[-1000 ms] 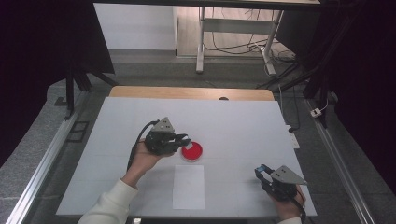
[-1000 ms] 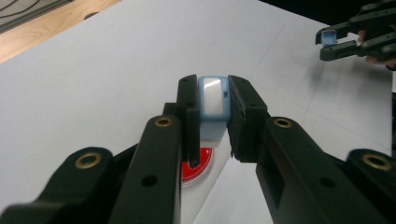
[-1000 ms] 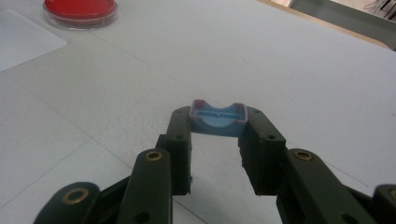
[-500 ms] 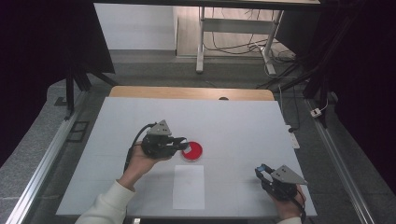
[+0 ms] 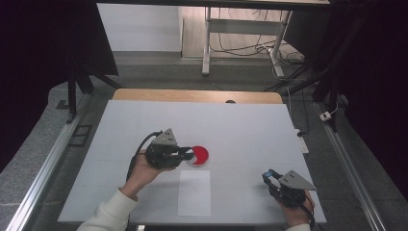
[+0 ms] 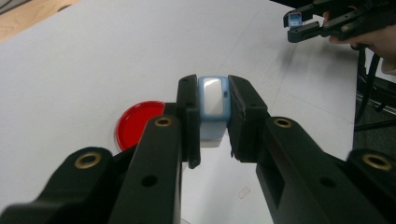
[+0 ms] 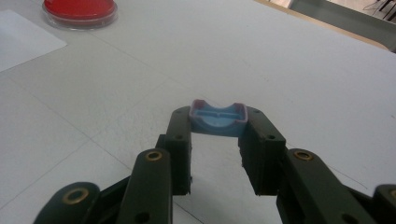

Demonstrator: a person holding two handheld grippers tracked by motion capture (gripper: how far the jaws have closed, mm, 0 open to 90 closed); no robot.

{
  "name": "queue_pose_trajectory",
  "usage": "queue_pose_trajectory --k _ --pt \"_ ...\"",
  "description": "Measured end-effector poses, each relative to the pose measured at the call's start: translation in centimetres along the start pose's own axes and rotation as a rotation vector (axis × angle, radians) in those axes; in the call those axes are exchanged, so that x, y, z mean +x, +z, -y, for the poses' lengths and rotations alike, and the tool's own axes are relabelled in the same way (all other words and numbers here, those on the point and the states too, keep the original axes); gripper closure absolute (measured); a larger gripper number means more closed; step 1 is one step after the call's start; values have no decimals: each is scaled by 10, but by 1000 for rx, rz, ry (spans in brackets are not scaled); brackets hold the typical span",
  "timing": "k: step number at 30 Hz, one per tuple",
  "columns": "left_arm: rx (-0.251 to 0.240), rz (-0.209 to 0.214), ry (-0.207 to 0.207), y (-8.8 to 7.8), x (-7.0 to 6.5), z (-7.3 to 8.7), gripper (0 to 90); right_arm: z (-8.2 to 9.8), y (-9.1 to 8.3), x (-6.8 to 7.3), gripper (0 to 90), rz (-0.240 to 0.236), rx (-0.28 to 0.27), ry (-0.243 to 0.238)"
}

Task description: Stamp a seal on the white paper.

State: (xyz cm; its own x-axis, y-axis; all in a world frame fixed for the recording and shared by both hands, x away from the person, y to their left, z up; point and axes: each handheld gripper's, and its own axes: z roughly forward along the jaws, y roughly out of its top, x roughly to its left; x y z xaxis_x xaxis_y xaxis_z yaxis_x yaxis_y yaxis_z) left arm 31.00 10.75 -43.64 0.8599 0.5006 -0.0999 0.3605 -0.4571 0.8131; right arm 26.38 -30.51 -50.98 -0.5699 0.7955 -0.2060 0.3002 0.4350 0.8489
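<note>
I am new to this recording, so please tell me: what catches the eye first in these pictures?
The red round dish near the middle of the white table stands out most. The left gripper is beside it, shut on a small blue piece. The right gripper, near the table's front right corner, clamps a blue cap-like piece.

The left gripper [image 5: 188, 154] covered the near edge of the red dish [image 5: 200, 155]. In the left gripper view, its jaws hid part of that dish and the lower part of the blue-and-white piece [image 6: 213, 99].
</note>
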Motion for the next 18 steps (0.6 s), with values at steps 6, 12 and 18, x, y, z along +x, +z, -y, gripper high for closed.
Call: queue_pose_trajectory --k 6,12,18 --pt "5 24 2 1 -2 0 752 1 0 0 649 10 13 -4" --pt "10 36 9 1 -6 0 751 1 -1 -1 649 7 7 -1" --pt "16 47 18 1 -11 0 751 0 0 0 649 8 8 0"
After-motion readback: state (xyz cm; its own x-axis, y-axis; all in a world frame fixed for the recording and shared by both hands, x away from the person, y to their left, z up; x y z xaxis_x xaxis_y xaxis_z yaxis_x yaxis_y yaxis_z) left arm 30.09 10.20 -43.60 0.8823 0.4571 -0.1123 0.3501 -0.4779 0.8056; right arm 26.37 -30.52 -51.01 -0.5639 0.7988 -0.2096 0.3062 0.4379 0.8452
